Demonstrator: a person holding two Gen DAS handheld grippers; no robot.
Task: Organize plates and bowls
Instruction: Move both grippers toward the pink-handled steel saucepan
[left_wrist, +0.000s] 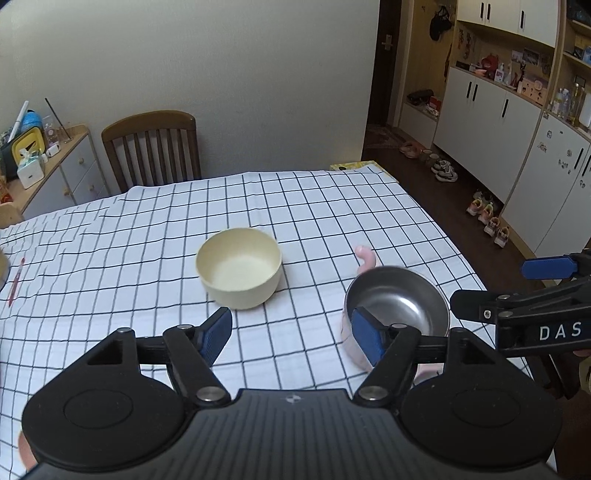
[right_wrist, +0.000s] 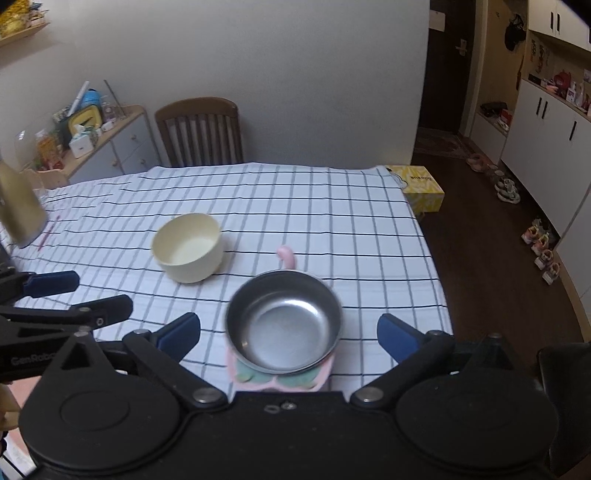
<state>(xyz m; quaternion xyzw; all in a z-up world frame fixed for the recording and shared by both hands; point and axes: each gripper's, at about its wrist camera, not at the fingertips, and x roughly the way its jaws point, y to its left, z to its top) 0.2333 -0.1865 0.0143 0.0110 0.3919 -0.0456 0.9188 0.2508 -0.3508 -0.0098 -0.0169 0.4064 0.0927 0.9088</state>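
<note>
Two bowls on the checked tablecloth (right_wrist: 295, 192), both free of any grip, neither yet nested or stacked.

Both grippers stand with jaws apart and nothing pressed between the pads. The right gripper (right_wrist: 288, 334) is spread wide, with the steel bowl in its pink holder (right_wrist: 284, 321) sitting on the cloth between and just ahead of its fingertips, touching neither pad as far as the right wrist view shows. The left gripper (left_wrist: 291, 332) is moderately open; its gap frames bare cloth, the cream bowl (left_wrist: 239, 266) lies ahead of its jaws and slightly toward its left finger, and the steel bowl sits just beyond its right pad. No plates are in view. Judging by this layout, the bowls look set down apart, so gathering them into one place or stack appears still to be done.
</note>
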